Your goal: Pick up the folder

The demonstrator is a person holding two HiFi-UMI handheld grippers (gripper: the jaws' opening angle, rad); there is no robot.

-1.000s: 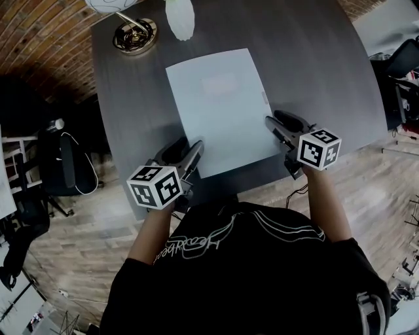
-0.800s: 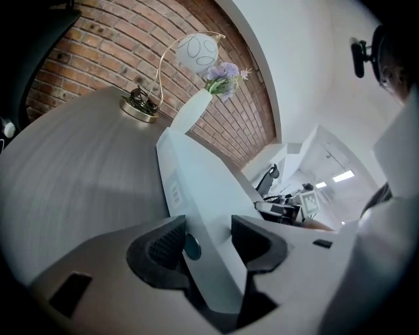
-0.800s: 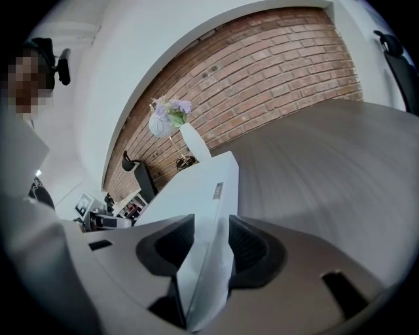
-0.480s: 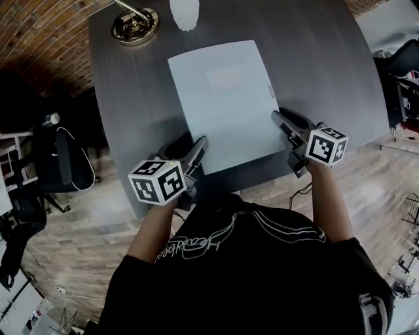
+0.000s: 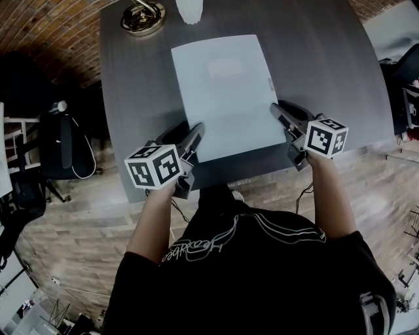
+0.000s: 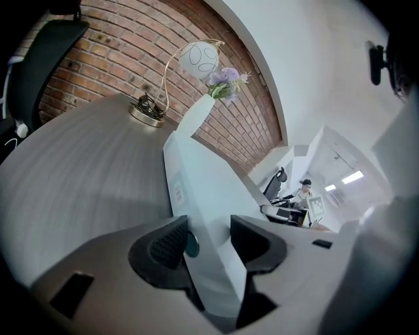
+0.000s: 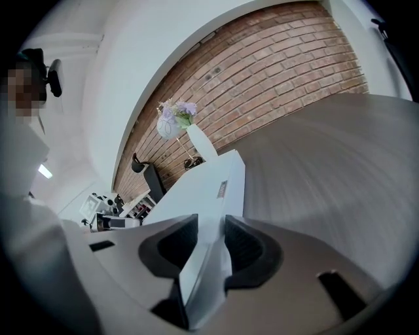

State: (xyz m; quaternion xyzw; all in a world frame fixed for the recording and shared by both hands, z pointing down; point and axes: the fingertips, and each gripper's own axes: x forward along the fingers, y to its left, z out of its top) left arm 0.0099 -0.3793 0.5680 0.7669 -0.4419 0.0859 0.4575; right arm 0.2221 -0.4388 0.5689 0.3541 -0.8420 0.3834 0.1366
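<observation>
- now the left hand-held gripper (image 6: 209, 239) is clenched on the near left corner of the folder (image 5: 222, 91); in the left gripper view both ridged pads press the pale cover, one on each face
- the right hand-held gripper (image 7: 211, 239) grasps the near right corner of that folder; its jaws have just been closing, with the folder's edge between them, and both pads now touch it
- each hand-held gripper points forward and somewhat down, with its marker cube at the rear: the left cube (image 5: 152, 166) and the right cube (image 5: 325, 136); a bare forearm runs back from each to the person's black shirt (image 5: 249, 275)
- the folder is light blue-grey and rectangular, long side running away from the person, with a small label on its right edge; it lies on the dark grey tabletop (image 5: 327, 65), its near edge close to the tabletop's front edge; whether that near edge has lifted off i cannot tell
- beyond the folder's far edge stands a white vase (image 6: 196, 114) with purple flowers (image 6: 226, 75); just left of it is a brass-coloured round base (image 5: 143, 16) with a curved wire that carries a white globe (image 6: 200, 57)
- a brick wall (image 7: 275, 65) rises behind the tabletop; a black office chair (image 5: 62, 157) stands on the wooden floor (image 5: 65, 242) to the left
</observation>
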